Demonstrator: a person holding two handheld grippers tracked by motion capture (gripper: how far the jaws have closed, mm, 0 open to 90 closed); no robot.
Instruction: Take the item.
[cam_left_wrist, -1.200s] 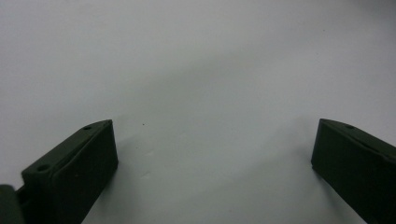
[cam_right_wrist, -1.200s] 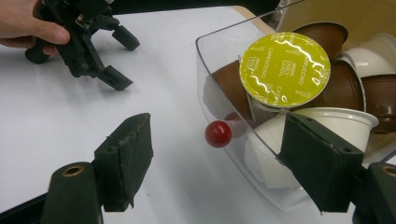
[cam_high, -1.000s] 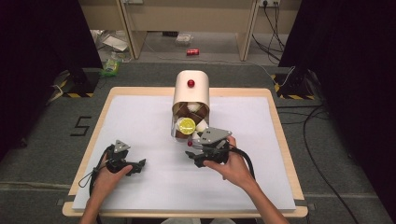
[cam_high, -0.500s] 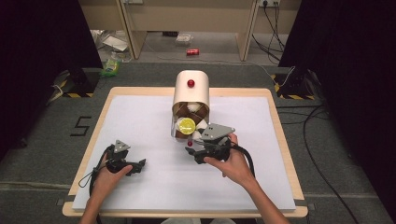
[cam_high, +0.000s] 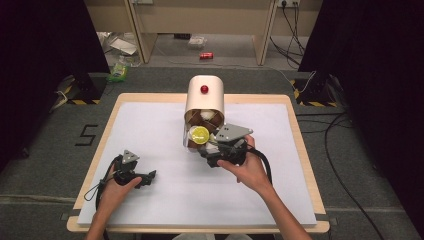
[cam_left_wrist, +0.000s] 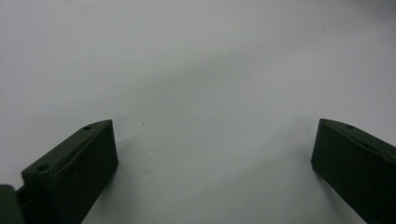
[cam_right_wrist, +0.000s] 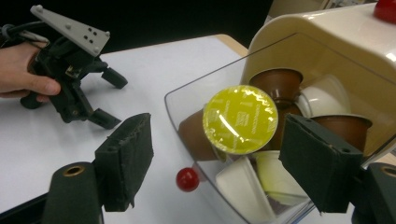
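Right tool (cam_high: 207, 150) hovered at the mouth of the capsule dispenser (cam_high: 205, 97), its jaws partly open, just narrowing, and closed on nothing. Its own view showed the yellow-lidded capsule (cam_right_wrist: 240, 119) between the two jaws but apart from both, lying tilted in the clear drawer (cam_right_wrist: 187, 100) atop brown capsules (cam_right_wrist: 275, 84) and white ones (cam_right_wrist: 322, 95). A small red knob (cam_right_wrist: 187, 179) on the drawer front sat just below, near the left jaw. From above, the yellow lid (cam_high: 199, 134) showed as a small disc at the dispenser's open front, the drawer's contents too small to sort out.

Left tool (cam_high: 147, 177) rested well apart on the white surface (cam_high: 150, 130), its jaws spread wide with bare sheet (cam_left_wrist: 201, 93) between them; the right tool's view caught it (cam_right_wrist: 105, 100) from the side, held in a hand (cam_right_wrist: 21, 70).

Beyond the surface, the high view showed a red can (cam_high: 206, 55) on the floor and cables (cam_high: 340, 150) at the right.
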